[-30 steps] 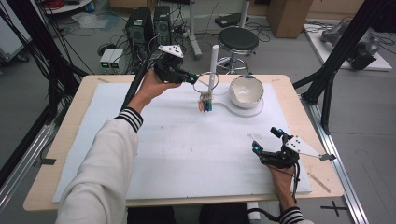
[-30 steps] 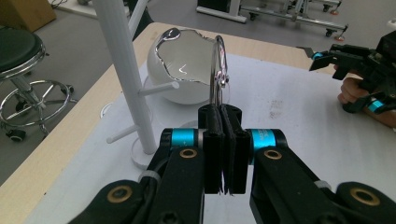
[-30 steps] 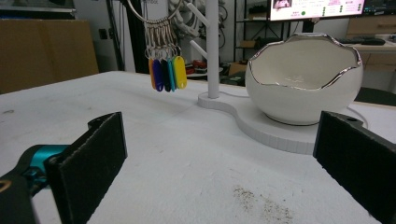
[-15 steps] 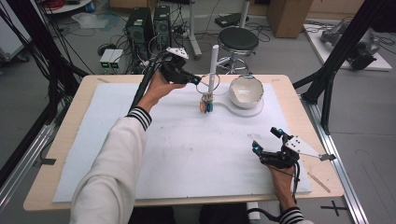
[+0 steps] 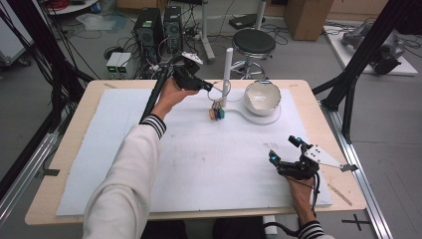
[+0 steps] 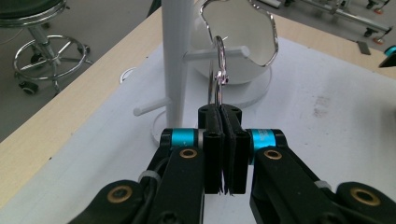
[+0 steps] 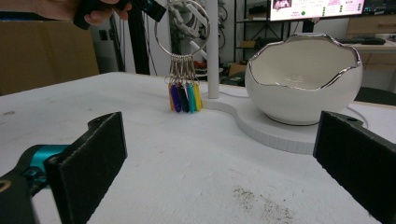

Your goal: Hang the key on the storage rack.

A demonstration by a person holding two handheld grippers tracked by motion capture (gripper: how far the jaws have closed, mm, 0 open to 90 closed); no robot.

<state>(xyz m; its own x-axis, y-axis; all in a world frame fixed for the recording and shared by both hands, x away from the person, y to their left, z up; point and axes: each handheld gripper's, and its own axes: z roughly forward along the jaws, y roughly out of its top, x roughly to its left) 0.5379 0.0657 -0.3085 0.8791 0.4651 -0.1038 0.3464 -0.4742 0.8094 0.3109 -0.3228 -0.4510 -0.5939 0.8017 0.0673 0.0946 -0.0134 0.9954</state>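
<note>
Left gripper clenched on the key ring, holding it upright just beside the white post w/ its pegs; coloured tags dangle below, barely above the surface; nearest peg lies straight ahead of the ring, likely the hang point; right gripper released, parked well apart near the front edge; eggshell bowl beside post.

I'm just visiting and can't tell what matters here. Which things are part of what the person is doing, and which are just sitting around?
In use:
- left tongs, shut on the key ring
- coloured tags hanging from the ring
- white stand with pegs

Probably idle:
- egg-shaped bowl
- right tongs, open, holding nothing
- stool and computers beyond the table
</note>
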